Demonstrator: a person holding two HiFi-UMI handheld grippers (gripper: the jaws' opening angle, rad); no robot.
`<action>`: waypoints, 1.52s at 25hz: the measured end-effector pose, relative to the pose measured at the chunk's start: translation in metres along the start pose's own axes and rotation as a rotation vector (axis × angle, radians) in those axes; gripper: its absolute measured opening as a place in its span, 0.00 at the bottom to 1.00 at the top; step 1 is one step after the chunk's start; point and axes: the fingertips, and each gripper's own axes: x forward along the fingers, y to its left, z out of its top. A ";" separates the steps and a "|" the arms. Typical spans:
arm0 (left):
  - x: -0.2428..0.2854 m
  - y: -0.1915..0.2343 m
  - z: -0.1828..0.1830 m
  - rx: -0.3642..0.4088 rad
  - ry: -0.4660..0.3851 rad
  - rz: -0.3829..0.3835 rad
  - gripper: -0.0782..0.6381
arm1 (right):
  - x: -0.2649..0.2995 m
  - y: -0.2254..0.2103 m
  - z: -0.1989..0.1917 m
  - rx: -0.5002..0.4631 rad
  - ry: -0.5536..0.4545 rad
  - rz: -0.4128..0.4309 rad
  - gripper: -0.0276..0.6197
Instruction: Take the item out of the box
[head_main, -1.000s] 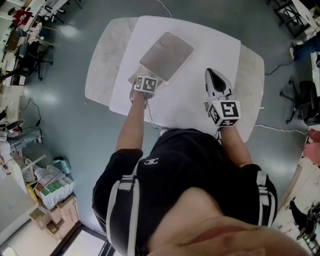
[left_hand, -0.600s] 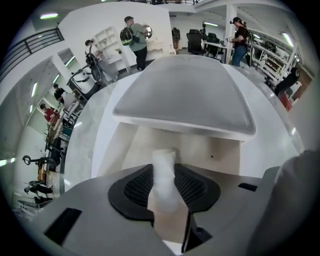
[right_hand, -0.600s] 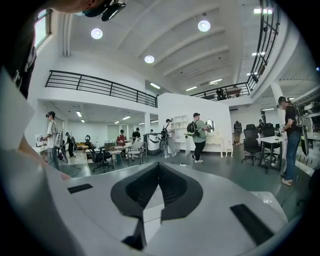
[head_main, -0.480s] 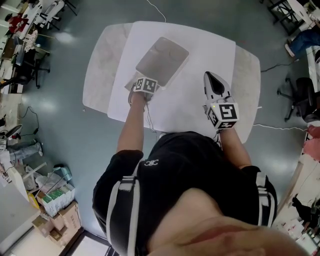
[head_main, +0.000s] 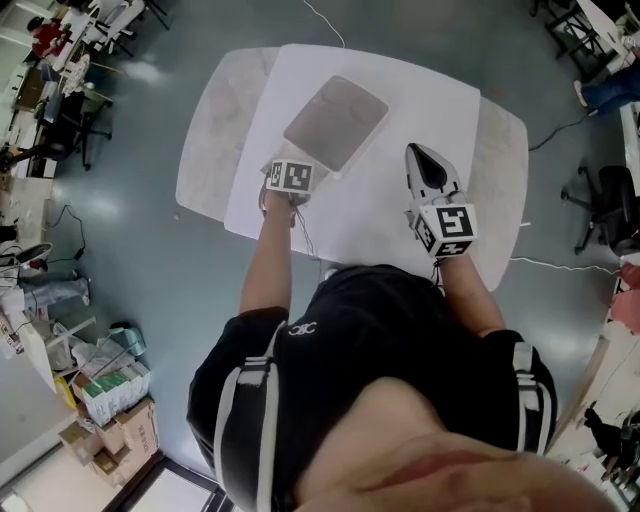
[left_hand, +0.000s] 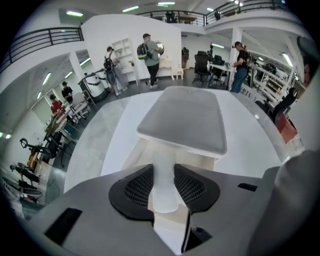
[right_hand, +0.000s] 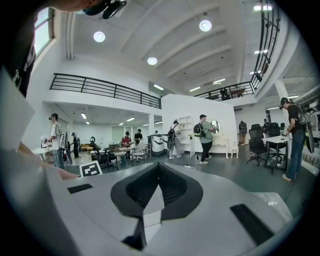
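Observation:
A flat box (head_main: 335, 122) with a grey top lies on the white table (head_main: 430, 100). In the left gripper view its grey top (left_hand: 182, 117) sits over cream walls (left_hand: 142, 150). A white flap (left_hand: 165, 172) at the box's near end runs back between my left gripper's (left_hand: 165, 192) pads. The jaws have closed in on this flap and press it from both sides. From above, my left gripper (head_main: 303, 160) is at the box's near edge. My right gripper (head_main: 418, 152) hovers over the table right of the box, shut and holding nothing. In its own view the right gripper (right_hand: 159, 172) points out into the hall.
The white sheet covers a rounded marble tabletop (head_main: 205, 140) standing on a grey floor. Cardboard boxes (head_main: 110, 385) sit on the floor at the lower left. An office chair (head_main: 610, 200) stands to the right. Several people stand by desks in the hall beyond the table.
My left gripper stays at the box's near edge and the right gripper holds its place. Only the head view shifts slightly.

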 end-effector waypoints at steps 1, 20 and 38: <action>-0.008 0.000 0.005 -0.013 -0.035 0.001 0.30 | -0.001 0.002 0.000 0.000 -0.002 0.004 0.06; -0.243 -0.031 0.075 -0.100 -0.888 0.031 0.30 | -0.015 0.060 0.027 -0.002 -0.098 0.087 0.06; -0.294 -0.049 0.050 -0.190 -1.003 -0.002 0.30 | -0.026 0.075 0.054 -0.020 -0.191 0.043 0.06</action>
